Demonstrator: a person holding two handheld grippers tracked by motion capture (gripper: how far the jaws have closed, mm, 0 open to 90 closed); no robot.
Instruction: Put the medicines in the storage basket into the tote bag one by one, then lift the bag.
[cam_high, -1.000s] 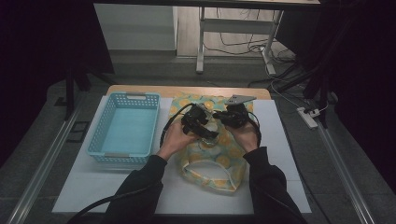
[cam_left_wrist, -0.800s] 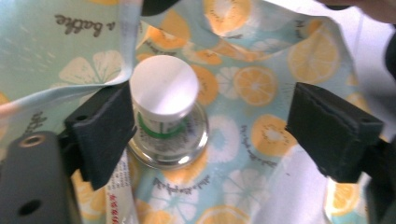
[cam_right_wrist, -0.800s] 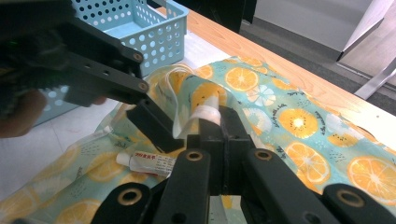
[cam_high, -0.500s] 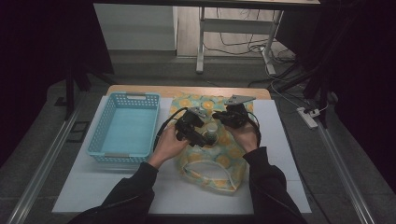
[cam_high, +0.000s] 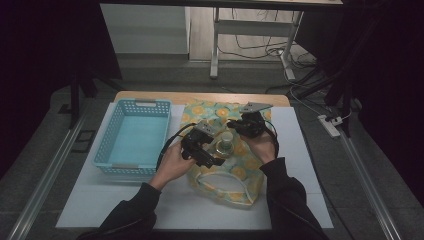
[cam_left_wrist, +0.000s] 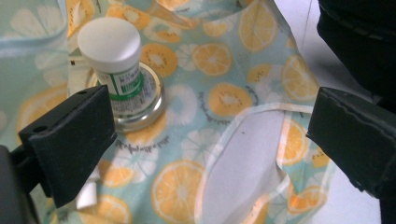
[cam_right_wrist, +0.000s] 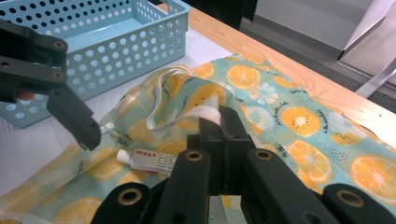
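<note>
1. Two grippers working over citrus-print bag (cam_high: 227, 165).
2. Left gripper (cam_left_wrist: 212, 140) just opening wide, gripping nothing, hovering beside white-capped bottle (cam_left_wrist: 116, 65) standing on bag.
3. Right gripper (cam_right_wrist: 219, 121) pinching bag's white-edged rim.

left gripper (cam_high: 216, 161) fingers just spread wide and empty, right gripper (cam_high: 231, 125) fingers pinched together

Blue perforated basket (cam_high: 134, 131), white mat (cam_high: 300, 150), wooden table edge (cam_high: 200, 96), perhaps
</note>
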